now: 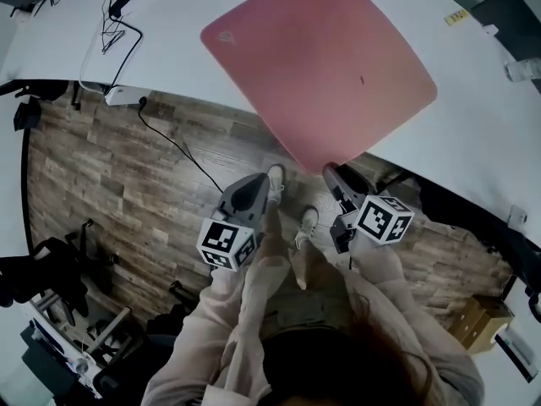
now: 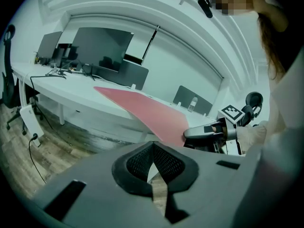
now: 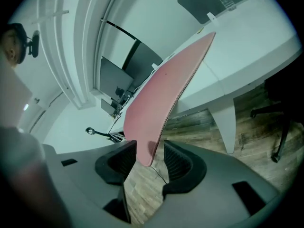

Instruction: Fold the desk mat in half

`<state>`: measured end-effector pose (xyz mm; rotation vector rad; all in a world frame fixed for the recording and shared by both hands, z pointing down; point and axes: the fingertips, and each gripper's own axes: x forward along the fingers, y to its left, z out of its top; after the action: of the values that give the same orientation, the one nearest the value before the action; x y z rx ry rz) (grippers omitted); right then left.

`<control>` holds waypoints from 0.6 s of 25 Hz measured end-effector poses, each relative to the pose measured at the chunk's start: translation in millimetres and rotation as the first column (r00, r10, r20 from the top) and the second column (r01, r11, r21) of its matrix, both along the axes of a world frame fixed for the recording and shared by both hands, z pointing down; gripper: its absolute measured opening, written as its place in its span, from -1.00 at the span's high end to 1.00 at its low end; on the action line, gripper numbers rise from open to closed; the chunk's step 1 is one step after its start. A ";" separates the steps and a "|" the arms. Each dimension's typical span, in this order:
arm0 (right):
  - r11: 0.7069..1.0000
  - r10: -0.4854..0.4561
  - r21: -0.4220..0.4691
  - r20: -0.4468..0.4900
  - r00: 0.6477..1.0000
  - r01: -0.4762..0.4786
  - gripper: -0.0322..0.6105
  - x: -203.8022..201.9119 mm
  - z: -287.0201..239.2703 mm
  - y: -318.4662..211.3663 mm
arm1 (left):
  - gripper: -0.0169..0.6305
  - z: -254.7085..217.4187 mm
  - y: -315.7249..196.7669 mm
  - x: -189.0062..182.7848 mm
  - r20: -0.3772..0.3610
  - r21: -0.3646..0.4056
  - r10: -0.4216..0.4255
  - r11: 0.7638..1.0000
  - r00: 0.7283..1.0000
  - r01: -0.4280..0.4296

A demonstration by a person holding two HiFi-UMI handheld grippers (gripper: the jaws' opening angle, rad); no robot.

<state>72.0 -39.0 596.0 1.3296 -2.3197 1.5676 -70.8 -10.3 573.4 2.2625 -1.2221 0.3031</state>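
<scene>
A pink desk mat (image 1: 325, 62) lies flat on the white table (image 1: 473, 125), turned at an angle, and its near corner sticks out past the table's front edge. My right gripper (image 1: 334, 176) is at that corner. In the right gripper view the mat (image 3: 161, 103) hangs between the open jaws of the right gripper (image 3: 151, 158), with a gap to the right pad. My left gripper (image 1: 258, 184) hovers over the floor, left of the corner and just off the table edge, shut with nothing in it. The left gripper view shows the left gripper (image 2: 152, 148), the mat (image 2: 152, 113) and the right gripper (image 2: 204, 132).
Cables (image 1: 118, 32) and a white power strip (image 1: 127, 96) sit at the table's left end. A bottle (image 1: 524, 68) stands at the far right. The person's shoes (image 1: 306, 221) are on the wood floor below. A cardboard box (image 1: 478, 320) lies at lower right, and monitors (image 2: 102, 49) stand behind.
</scene>
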 end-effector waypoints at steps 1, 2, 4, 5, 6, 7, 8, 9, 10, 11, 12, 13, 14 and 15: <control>1.000 0.005 -0.001 0.001 1.000 -0.005 0.29 -2.3 0.3 -4.0 | 0.87 4.1 -3.0 -1.2 -0.004 -0.008 0.008 1.000 1.000 -0.008; 1.000 0.011 -0.002 0.002 1.000 -0.011 0.29 -4.4 0.6 -7.9 | 0.87 8.2 -5.8 -2.3 -0.008 -0.016 0.016 1.000 1.000 -0.016; 1.000 0.028 -0.005 0.009 1.000 -0.028 0.29 -7.7 1.3 -14.1 | 0.87 15.6 -10.2 -4.0 -0.016 -0.030 0.031 0.999 0.999 -0.031; 0.999 0.040 -0.006 0.016 0.999 -0.040 0.31 -8.4 1.4 -16.4 | 0.87 18.5 -11.8 -4.5 -0.020 -0.035 0.037 0.999 0.999 -0.038; 0.999 0.053 -0.007 0.021 0.998 -0.053 0.35 -8.6 1.3 -18.2 | 0.87 20.7 -13.3 -4.6 -0.024 -0.039 0.044 0.998 0.999 -0.045; 0.998 0.065 -0.007 0.023 0.998 -0.065 0.38 -8.4 1.4 -20.0 | 0.87 22.2 -14.9 -4.6 -0.027 -0.041 0.050 0.998 0.998 -0.051; 0.997 0.076 -0.009 0.024 0.997 -0.076 0.42 -8.1 1.5 -21.5 | 0.87 22.5 -16.7 -4.5 -0.031 -0.041 0.056 0.998 0.998 -0.057; 0.996 0.087 -0.012 0.026 0.996 -0.086 0.49 -7.7 1.4 -22.4 | 0.87 21.6 -18.4 -4.4 -0.035 -0.037 0.063 0.997 0.997 -0.064; 0.995 0.096 -0.015 0.032 0.995 -0.095 0.52 -7.4 0.9 -22.5 | 0.87 19.4 -19.9 -4.2 -0.039 -0.032 0.069 0.997 0.997 -0.070; 0.995 0.102 -0.015 0.040 0.994 -0.102 0.55 -7.2 -0.2 -22.0 | 0.87 16.6 -21.4 -4.0 -0.043 -0.026 0.075 0.997 0.996 -0.076; 0.994 0.106 -0.012 0.048 0.993 -0.105 0.58 -7.2 -2.1 -21.4 | 0.87 13.4 -22.8 -3.9 -0.045 -0.020 0.080 0.997 0.996 -0.081; 0.994 0.106 -0.007 0.053 0.993 -0.106 0.61 -7.2 -4.5 -20.8 | 0.87 10.2 -24.4 -3.8 -0.046 -0.014 0.084 0.996 0.995 -0.085; 0.995 0.105 -0.002 0.057 0.993 -0.105 0.63 -7.3 -7.2 -20.5 | 0.87 6.8 -26.1 -3.7 -0.046 -0.009 0.087 0.996 0.995 -0.087; 0.995 0.104 0.001 0.061 0.993 -0.105 0.65 -7.3 -10.2 -20.4 | 0.87 3.3 -27.8 -3.5 -0.048 -0.004 0.089 0.996 0.995 -0.089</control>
<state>64.7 -59.4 585.8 1.4464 -2.3248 1.6564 -74.3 -38.1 576.7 2.3093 -1.0972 0.2846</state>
